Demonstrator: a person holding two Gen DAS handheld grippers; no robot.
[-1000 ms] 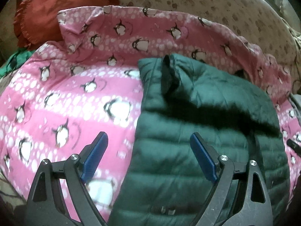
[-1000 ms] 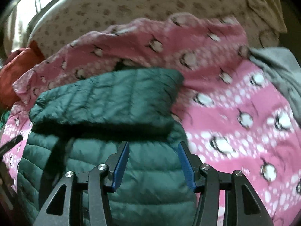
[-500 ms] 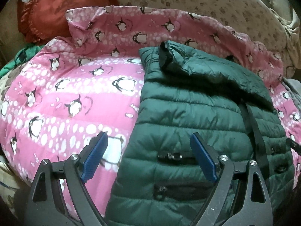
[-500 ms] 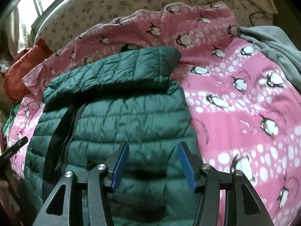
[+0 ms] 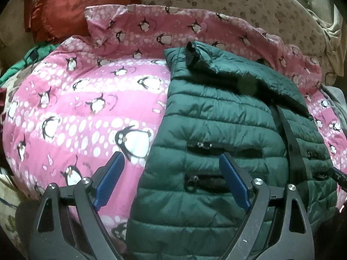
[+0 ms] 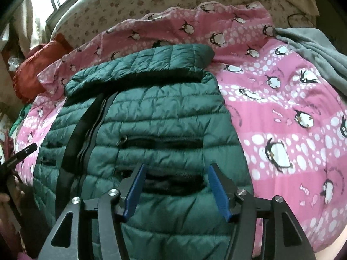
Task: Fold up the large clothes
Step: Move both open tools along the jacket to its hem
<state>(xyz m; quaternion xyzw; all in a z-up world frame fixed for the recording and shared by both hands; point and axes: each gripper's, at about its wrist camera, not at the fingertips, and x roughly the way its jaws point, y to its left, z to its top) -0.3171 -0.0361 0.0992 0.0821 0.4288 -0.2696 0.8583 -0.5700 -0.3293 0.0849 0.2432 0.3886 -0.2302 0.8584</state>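
A dark green quilted puffer jacket (image 5: 216,117) (image 6: 151,112) lies flat on a pink penguin-print duvet (image 5: 86,99) (image 6: 282,108). Its sleeves are folded across the top and a black zipper strip runs down the front. My left gripper (image 5: 171,162) hovers wide open over the jacket's left edge, one finger above the duvet, one above the jacket, nothing between them. My right gripper (image 6: 176,173) hangs over the jacket's lower right part near a pocket opening. Its jaws are opening and nothing is pinched between them.
A red frilled cushion (image 5: 82,6) (image 6: 36,69) lies at the back left. A grey garment (image 6: 314,52) rests on the duvet's right side. Beige patterned bedding (image 5: 238,2) runs behind. Green cloth (image 5: 32,58) shows at the far left.
Both grippers have pulled back toward the near edge of the jacket, so more of its lower half and pockets shows. The right jaws stand a little wider.
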